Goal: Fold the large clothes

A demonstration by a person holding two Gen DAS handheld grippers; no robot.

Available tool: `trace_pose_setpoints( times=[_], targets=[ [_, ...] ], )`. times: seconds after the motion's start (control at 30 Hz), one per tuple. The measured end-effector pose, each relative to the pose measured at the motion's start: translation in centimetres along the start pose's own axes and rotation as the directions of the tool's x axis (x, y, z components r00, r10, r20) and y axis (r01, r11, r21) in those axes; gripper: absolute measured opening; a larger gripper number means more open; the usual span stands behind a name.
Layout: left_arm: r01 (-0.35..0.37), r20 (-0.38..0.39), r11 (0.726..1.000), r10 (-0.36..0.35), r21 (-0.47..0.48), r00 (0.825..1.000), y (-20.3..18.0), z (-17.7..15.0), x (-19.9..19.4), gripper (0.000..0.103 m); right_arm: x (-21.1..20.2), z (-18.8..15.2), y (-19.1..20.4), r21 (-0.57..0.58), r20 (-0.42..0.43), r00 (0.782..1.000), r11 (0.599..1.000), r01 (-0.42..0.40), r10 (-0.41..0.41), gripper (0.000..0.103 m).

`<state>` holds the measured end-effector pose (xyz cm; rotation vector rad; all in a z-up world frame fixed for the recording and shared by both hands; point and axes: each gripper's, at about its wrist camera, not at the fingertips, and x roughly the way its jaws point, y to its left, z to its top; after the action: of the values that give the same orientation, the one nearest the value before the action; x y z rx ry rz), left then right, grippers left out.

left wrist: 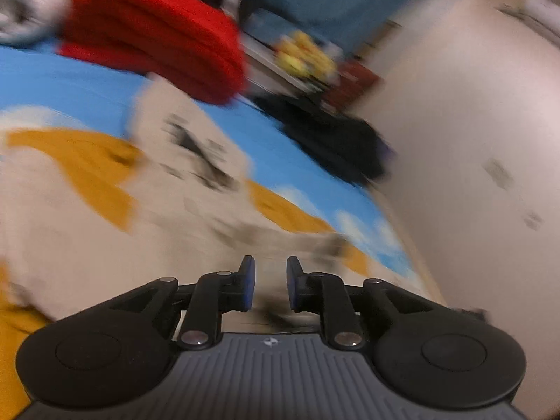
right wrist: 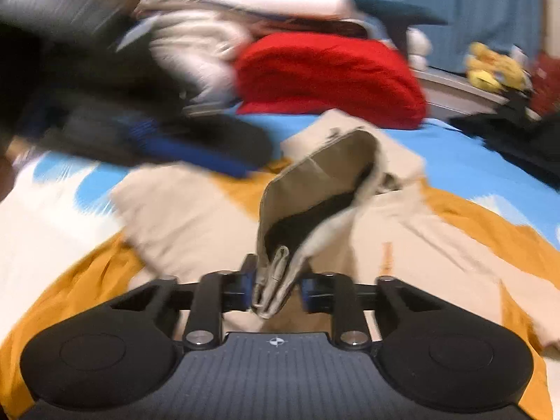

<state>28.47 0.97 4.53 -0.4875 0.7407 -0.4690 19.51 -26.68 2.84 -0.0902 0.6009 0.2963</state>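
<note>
A bed (left wrist: 87, 80) with a blue, orange and white cover carries the beige garment (left wrist: 196, 161), spread across its middle. The left gripper (left wrist: 270, 285) hangs over it, slightly parted, pinching nothing. The right gripper (right wrist: 276, 288) pinches a raised fold of it.

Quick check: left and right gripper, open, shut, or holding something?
Left gripper: open a little, nothing between the fingers.
Right gripper: shut on a bunched edge of the beige garment.
</note>
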Motion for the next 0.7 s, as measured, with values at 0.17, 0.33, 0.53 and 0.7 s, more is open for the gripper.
trace_pose_setpoints(
  times=[0.17, 0.33, 0.53, 0.7],
  targets=[
    [-0.414, 0.056, 0.91, 0.415, -0.034, 0.908, 3.4, 0.1, -0.1, 0.024, 0.1, 1.1, -7.4, 0.201, 0.017, 0.991, 0.972, 0.125, -0.131, 0.012],
    [-0.606, -0.008, 0.792, 0.607, -0.074, 0.795, 7.2, -0.3, 1.0, 0.031, -1.1, 1.4, -15.6, 0.391, 0.075, 0.951, 0.886, 0.25, -0.301, 0.011],
    [-0.601, -0.091, 0.799, 0.599, 0.001, 0.796, 7.8, -1.4, 3.9, 0.052, 0.6, -1.0, -21.5, 0.523, -0.1, 0.931, 0.778, 0.349, -0.351, 0.028],
    [-0.641, -0.157, 0.76, 0.649, 0.106, 0.744, 8.9, -3.1, 6.3, 0.053, 1.8, -3.0, -23.8, 0.625, -0.189, 0.93, 0.692, 0.361, -0.314, 0.033]
  ],
)
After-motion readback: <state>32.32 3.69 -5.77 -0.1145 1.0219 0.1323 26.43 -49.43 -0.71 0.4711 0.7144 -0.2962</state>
